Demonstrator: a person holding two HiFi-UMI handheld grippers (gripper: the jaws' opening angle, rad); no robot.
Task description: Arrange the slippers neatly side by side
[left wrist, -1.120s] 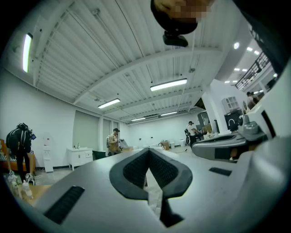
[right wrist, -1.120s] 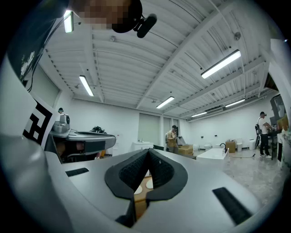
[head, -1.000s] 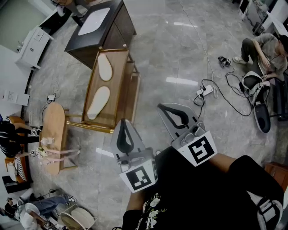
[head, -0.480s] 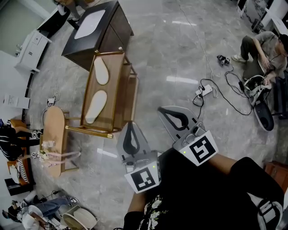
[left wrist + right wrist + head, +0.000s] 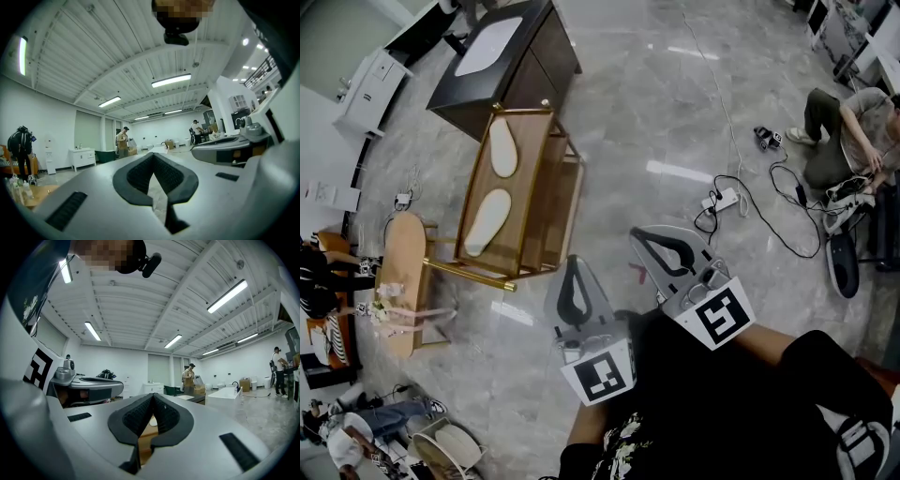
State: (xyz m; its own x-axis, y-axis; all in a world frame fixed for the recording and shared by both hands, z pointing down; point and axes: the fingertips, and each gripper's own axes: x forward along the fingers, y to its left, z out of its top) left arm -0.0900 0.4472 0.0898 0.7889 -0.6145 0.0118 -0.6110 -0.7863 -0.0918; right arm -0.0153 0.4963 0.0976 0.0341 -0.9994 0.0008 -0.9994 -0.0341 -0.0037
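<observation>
Two white slippers lie in a line, end to end, on a gold-framed wooden rack (image 5: 546, 202) on the marble floor: the far slipper (image 5: 502, 147) and the near slipper (image 5: 487, 221). My left gripper (image 5: 573, 266) is held close to my body, well short of the rack, with its jaws shut and nothing between them. My right gripper (image 5: 639, 235) is beside it on the right, also shut and empty. In the left gripper view the left gripper (image 5: 153, 156) has its pads meeting at the tip. In the right gripper view the right gripper (image 5: 152, 396) looks the same, with wood showing behind the slit.
A dark cabinet with a white top (image 5: 502, 52) stands beyond the rack. An oval wooden side table (image 5: 398, 281) is at the left. A power strip and cables (image 5: 722, 199) lie on the floor at the right, near a seated person (image 5: 853, 122). Other people stand far off.
The view has shifted, so the rack and slippers sit a little further left in frame. My left gripper has drifted slightly right towards the right one. Both stay shut.
</observation>
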